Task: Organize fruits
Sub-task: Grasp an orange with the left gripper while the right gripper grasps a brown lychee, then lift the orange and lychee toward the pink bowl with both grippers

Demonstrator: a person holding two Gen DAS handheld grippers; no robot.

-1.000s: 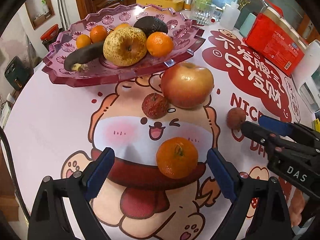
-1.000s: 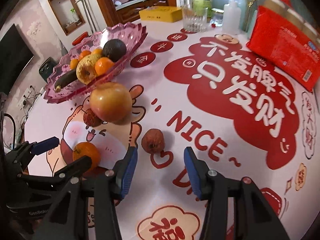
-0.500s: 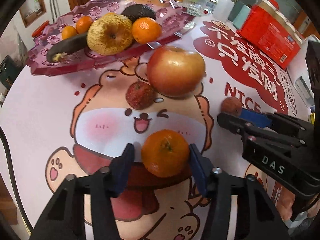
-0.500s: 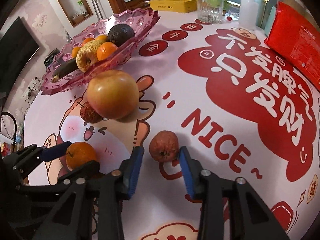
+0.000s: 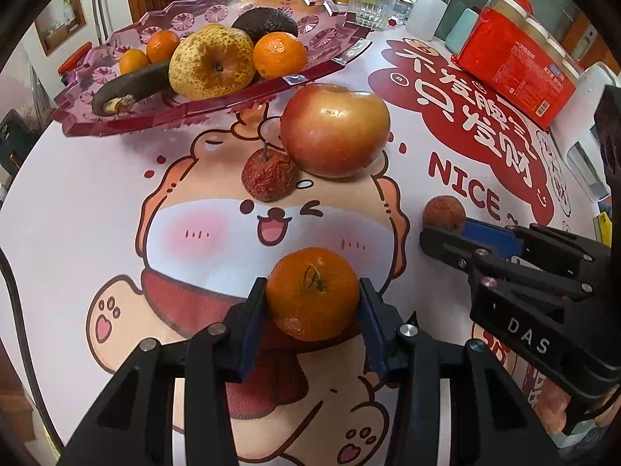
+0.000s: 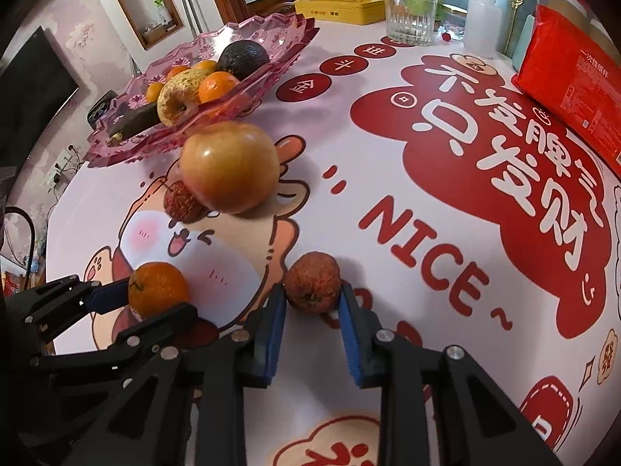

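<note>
**Both grippers clamp fruit on the worktop**

The left gripper (image 5: 312, 299), its jaws just closing, clamps the tangerine (image 5: 312, 293), stem end up toward the camera, resting on the worktop (image 5: 77, 202). The right gripper (image 6: 313, 299) has closed onto the small wrinkled brown fruit (image 6: 312, 283) beside the word "NICE".

A large apple (image 5: 334, 129) sits stem-dimple up, touching a shrivelled red fruit (image 5: 268, 175).

The pink tray (image 5: 97, 124) holds a speckled pear (image 5: 211, 63), three tangerines, an avocado (image 5: 266, 23) and a blackened banana (image 5: 132, 87) lying along the tray's length.

The right gripper's body reads "DAS".
</note>
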